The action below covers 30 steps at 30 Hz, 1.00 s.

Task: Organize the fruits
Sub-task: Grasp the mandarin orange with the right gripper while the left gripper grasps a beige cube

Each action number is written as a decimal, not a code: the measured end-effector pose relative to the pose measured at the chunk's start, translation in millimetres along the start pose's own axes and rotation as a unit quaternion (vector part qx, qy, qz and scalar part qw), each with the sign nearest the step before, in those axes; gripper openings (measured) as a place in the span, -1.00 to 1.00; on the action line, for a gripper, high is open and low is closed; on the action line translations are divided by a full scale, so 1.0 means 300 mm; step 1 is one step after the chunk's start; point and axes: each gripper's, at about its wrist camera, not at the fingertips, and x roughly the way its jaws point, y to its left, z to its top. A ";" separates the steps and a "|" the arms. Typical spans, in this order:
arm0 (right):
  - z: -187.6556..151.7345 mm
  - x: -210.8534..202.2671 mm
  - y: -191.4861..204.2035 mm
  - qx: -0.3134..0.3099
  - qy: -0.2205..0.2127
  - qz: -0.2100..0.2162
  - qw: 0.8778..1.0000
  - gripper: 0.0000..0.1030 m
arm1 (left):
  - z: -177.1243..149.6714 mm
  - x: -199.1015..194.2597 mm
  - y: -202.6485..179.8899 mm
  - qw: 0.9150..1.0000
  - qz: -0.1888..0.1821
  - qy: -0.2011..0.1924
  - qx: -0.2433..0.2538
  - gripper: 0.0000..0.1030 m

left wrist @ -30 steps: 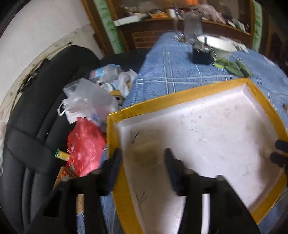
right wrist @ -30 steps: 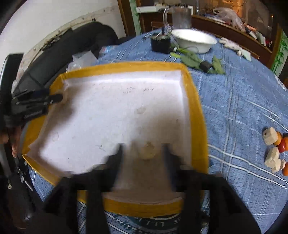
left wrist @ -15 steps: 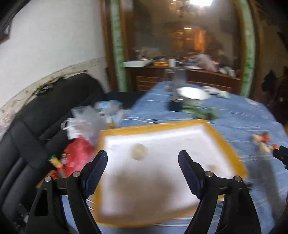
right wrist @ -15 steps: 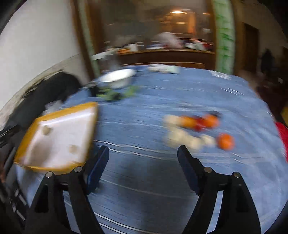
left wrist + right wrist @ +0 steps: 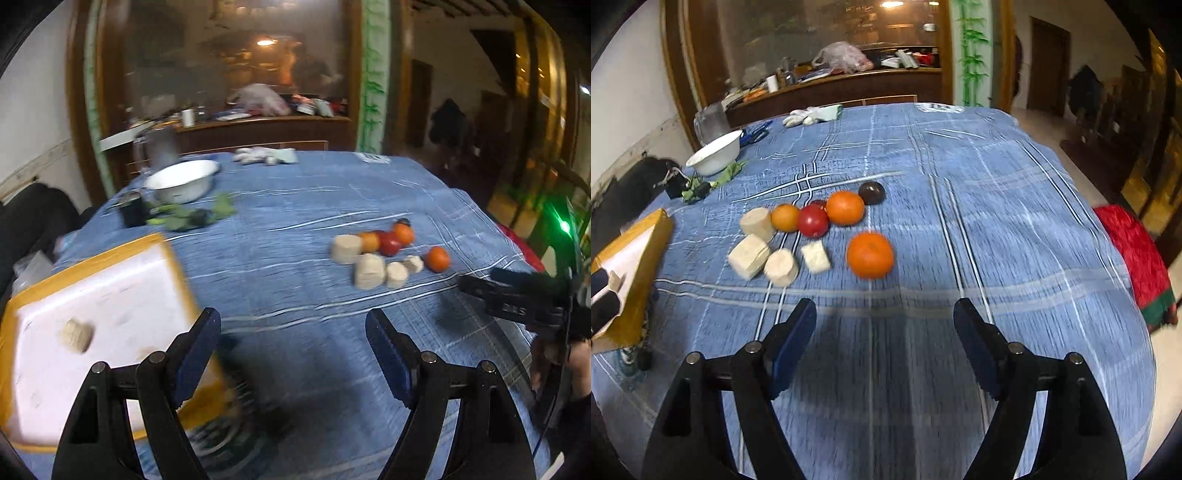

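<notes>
A loose pile of fruit lies on the blue checked tablecloth: a big orange [image 5: 870, 254], a second orange [image 5: 845, 208], a red fruit [image 5: 812, 220], a small orange [image 5: 785, 218], a dark round fruit [image 5: 871, 192] and several pale cut chunks [image 5: 750, 256]. My right gripper [image 5: 884, 314] is open and empty, just short of the big orange. My left gripper [image 5: 293, 332] is also open and empty, between the pile [image 5: 388, 243] and the yellow-rimmed white tray [image 5: 173, 266]. One pale chunk [image 5: 77, 335] lies in the tray. The tray's corner [image 5: 646, 251] shows at far left.
At the table's far left stand a white bowl [image 5: 181, 181], a glass jug [image 5: 159, 147], a small black pot [image 5: 133, 210] and green leaves [image 5: 192, 216]. White gloves [image 5: 264, 156] lie at the far edge. A red cloth [image 5: 1134, 254] lies off the table's right side.
Both grippers have opened, drawn back from over the tray and swung right. Pale chunks stay in the tray, and the fruit pile has come into view.
</notes>
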 end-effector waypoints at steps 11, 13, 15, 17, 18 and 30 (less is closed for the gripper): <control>0.080 0.166 0.009 -0.021 0.028 0.016 0.999 -0.02 | 0.051 0.231 -0.145 0.999 -0.022 0.036 0.008 0.50; 0.078 0.169 0.000 -0.014 0.031 0.022 0.999 -0.02 | 0.053 0.272 -0.168 0.998 -0.030 0.050 0.013 0.33; 0.078 0.172 -0.011 -0.006 0.033 0.028 0.999 -0.03 | 0.051 0.315 -0.199 0.997 -0.038 0.069 0.025 0.24; 0.079 0.171 -0.013 -0.003 0.032 0.032 0.999 -0.03 | 0.048 0.343 -0.216 0.996 -0.039 0.079 0.031 0.15; 0.079 0.172 -0.013 -0.003 0.033 0.033 0.999 -0.03 | 0.049 0.357 -0.221 0.995 -0.044 0.090 0.030 0.08; 0.080 0.162 -0.004 -0.006 0.027 0.038 0.999 -0.31 | 0.047 0.336 -0.224 0.994 -0.048 0.093 0.025 -0.40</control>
